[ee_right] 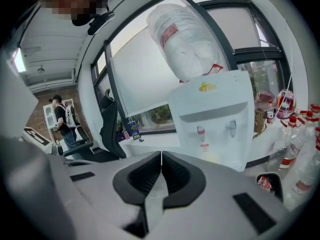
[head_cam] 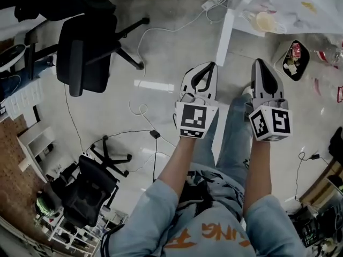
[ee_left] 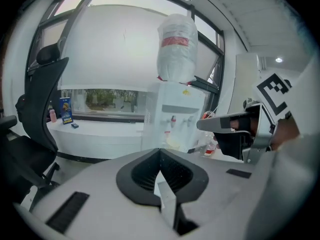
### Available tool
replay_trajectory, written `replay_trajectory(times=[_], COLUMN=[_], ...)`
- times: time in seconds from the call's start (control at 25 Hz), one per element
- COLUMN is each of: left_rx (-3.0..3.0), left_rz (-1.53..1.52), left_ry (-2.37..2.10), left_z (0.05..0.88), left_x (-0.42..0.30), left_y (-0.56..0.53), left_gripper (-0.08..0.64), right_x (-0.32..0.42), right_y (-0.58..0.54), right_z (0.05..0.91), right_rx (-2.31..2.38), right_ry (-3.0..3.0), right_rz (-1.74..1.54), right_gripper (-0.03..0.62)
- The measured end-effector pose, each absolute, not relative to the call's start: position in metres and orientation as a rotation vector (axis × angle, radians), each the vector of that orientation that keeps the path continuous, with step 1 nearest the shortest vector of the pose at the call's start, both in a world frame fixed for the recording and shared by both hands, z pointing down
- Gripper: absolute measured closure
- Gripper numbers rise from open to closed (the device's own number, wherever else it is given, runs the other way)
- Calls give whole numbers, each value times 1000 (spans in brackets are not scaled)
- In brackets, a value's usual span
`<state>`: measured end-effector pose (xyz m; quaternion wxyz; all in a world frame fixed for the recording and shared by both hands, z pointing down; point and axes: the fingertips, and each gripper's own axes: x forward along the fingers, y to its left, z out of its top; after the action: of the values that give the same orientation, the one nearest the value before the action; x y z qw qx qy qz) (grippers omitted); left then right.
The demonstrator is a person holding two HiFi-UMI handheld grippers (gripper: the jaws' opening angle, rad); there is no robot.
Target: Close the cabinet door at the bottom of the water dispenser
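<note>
I am at the getting-there step. Both grippers are held out in front of the person's legs (head_cam: 228, 143), over the floor (head_cam: 166, 42), and nothing has been touched yet.

The left gripper (head_cam: 213, 66) is squeezed all the way together and has nothing in it. The right gripper (head_cam: 259, 62) is the same, pressed together and empty.

The water dispenser (ee_right: 215, 116) stands far ahead of both grippers, by the window, with a big bottle (ee_right: 186, 39) upside down on top. In the left gripper view it is ahead and a bit to the right. The cabinet door is at the bottom of it, but I cannot see it (my own grippers cover the low part in both gripper views). So I cannot tell how wide it stands open.

A black chair (head_cam: 86, 52) is off to the left, well apart from my way.

I think the next move is to go closer and get low. Then I must look at which side the door swings from, put one closed gripper against its outside, and push gently until it shuts.
</note>
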<state>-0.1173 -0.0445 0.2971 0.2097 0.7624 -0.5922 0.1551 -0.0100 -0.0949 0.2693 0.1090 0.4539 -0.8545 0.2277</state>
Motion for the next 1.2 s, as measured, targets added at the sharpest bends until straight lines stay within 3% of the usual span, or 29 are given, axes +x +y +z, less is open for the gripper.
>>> replay_trajectory(times=[0.56, 1.2], left_rx=[2112, 2078], left_rz=[672, 688], left_ry=[-1592, -1494], left_z=[416, 505], left_x=[-114, -124], left_y=[-10, 2], left_gripper=[540, 540], right_x=[-24, -36], right_y=[-32, 0], right_z=[410, 537], right_rx=[1063, 1096], right_ry=[-2442, -2333], right_rz=[696, 702], right_gripper=[563, 563])
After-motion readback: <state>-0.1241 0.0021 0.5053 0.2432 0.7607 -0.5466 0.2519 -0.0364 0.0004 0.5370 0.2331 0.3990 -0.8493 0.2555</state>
